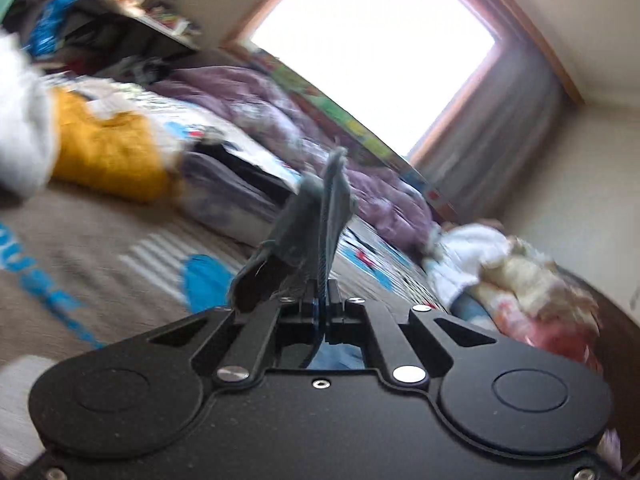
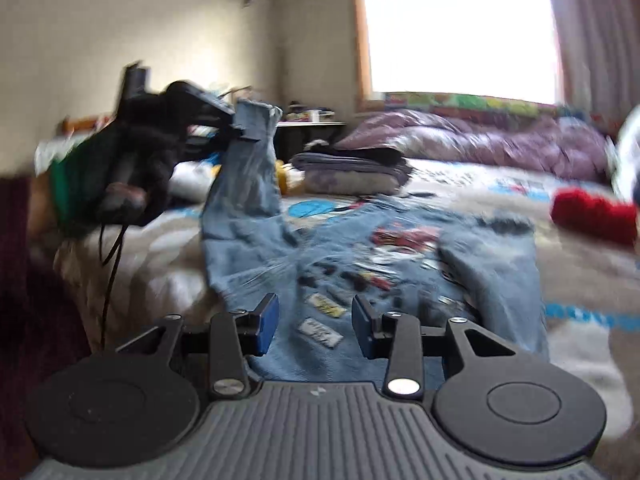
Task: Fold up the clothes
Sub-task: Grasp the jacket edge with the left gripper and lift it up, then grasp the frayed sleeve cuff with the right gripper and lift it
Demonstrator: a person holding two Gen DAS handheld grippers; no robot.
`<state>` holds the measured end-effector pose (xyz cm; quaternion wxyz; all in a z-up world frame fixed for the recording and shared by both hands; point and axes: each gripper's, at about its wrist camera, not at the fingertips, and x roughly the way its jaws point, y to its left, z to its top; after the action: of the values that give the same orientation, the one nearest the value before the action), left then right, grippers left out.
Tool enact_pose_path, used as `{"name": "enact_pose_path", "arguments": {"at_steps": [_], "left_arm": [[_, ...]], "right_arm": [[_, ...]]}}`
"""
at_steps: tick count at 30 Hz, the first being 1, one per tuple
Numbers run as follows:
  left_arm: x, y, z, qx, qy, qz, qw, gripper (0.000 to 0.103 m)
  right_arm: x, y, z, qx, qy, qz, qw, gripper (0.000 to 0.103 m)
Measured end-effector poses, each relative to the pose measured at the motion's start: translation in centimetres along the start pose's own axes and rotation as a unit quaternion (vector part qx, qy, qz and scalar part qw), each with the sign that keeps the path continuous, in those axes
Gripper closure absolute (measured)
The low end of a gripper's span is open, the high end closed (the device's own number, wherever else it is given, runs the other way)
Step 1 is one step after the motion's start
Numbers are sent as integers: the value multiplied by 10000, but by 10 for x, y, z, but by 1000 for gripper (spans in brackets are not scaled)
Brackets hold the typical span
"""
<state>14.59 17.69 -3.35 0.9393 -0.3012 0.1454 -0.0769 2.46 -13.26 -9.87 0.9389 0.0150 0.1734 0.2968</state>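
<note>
Two grippers: the left gripper far left, the right gripper near. One blue patched garment in the middle. One red item right. One purple duvet far. One folded stack, perhaps several pieces.

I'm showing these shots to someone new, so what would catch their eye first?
Probably the blue printed garment spread across the bed, one sleeve lifted at its left side by the left gripper, shut on the cloth. Behind it glares a bright window, and the right gripper hovers open over the near hem.
</note>
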Motion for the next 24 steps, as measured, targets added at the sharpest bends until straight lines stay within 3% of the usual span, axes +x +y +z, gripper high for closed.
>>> {"name": "enact_pose_path", "arguments": {"at_steps": [8, 14, 24], "left_arm": [[35, -76, -36, 814, 420, -446, 9948, 103], [55, -111, -65, 1160, 702, -704, 9883, 103], [80, -170, -124, 1993, 1150, -1048, 9675, 103]], "right_arm": [[-20, -57, 0, 1609, -404, -52, 9861, 62], [-32, -87, -4, 2347, -702, 69, 9695, 62], [-40, -145, -16, 3656, -1147, 301, 9232, 56]]}}
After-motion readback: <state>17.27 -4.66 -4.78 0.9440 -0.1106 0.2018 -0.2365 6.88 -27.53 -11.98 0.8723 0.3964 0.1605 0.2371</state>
